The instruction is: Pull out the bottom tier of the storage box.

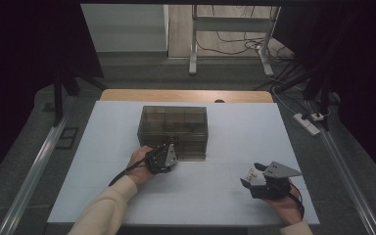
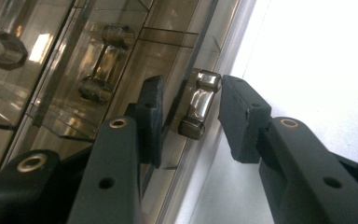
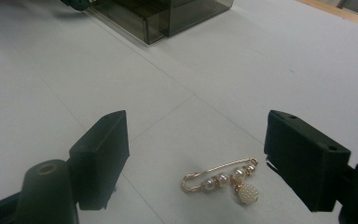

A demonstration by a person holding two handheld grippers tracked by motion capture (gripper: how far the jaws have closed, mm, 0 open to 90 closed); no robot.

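Smoked drawer box (image 1: 174,128), mid-table, long axis across the table; left gripper (image 2: 189,109) straddles a front drawer handle (image 2: 196,105), jaws apart, not pressing. Pearl brooch pin (image 3: 226,181) lies flat near the front right of the table, long axis running jaw to jaw, between the wide-open jaws of the right gripper (image 3: 205,158).

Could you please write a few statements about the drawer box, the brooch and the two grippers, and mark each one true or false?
1. The left gripper has its jaws on either side of a drawer handle of the smoky transparent drawer box. True.
2. The pearl brooch is clamped in the right gripper. False: it lies on the white table between that gripper's wide-open jaws, touching neither.
3. The drawer box stands closer to the left gripper than to the right one. True.
4. The brooch lies inside a drawer. False: it is out on the table, well away from the box.
5. The brooch carries red stones. False: it has white pearls on a gold pin.
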